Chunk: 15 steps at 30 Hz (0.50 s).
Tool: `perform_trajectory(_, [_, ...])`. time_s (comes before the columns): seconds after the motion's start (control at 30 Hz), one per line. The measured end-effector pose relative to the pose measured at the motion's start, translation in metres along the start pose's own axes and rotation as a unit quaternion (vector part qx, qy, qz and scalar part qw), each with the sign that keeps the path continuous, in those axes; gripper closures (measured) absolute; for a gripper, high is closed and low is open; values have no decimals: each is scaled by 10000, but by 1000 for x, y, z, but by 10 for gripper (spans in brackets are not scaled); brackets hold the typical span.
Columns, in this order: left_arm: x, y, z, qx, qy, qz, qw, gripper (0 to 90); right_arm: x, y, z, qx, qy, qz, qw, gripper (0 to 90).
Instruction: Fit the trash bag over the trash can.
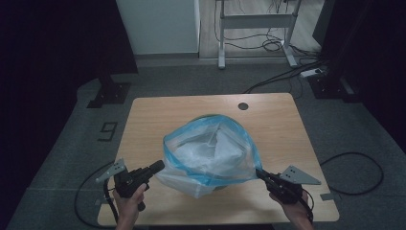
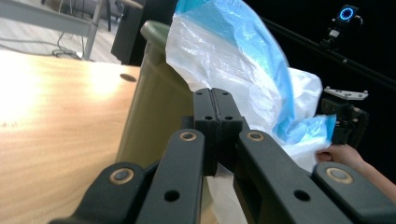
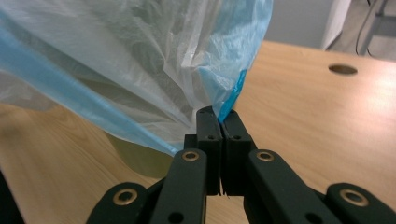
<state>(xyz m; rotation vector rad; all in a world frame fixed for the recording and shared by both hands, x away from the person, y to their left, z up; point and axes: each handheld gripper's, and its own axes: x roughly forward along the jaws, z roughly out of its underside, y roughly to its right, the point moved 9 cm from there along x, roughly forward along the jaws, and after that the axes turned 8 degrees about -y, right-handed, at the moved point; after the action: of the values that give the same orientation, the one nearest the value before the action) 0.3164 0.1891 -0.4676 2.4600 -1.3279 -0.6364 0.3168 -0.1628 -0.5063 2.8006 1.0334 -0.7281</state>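
I hold a thin white plastic bag [image 1: 210,153] with a blue rim between my two grippers, just above the near middle of the wooden table [image 1: 158,115]. Its mouth gapes wide and faces up and slightly toward the far side; inside I see only crumpled white film. The bag is draped over an olive-green bin [image 2: 154,107], whose rounded rim and side show in my left gripper view; what is in the bin I cannot tell.

My left gripper [image 1: 157,167] has its jaws pressed together on the bag's film at the left edge. My right gripper [image 1: 261,173] is clamped the same way on the blue rim at the right edge. The bag's mouth stretches left to right between them, so its long axis runs across the table.

A round cable hole [image 1: 243,106] sits in the far part of the tabletop, well apart from the bag. Beyond the table stand a desk frame [image 1: 256,21] and loose cables [image 1: 282,74] on the floor.
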Motion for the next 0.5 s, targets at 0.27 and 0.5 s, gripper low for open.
perform_trajectory(0.27, [8, -2, 2, 29, -206, -17, 9998, 852, 14, 17, -1, 202, 24, 208, 9996, 872])
perform_trajectory(0.5, [-3, 17, -36, 473, 86, -109, 9988, 464, 4, 20, -18, 81, 276, 391, 9988, 824])
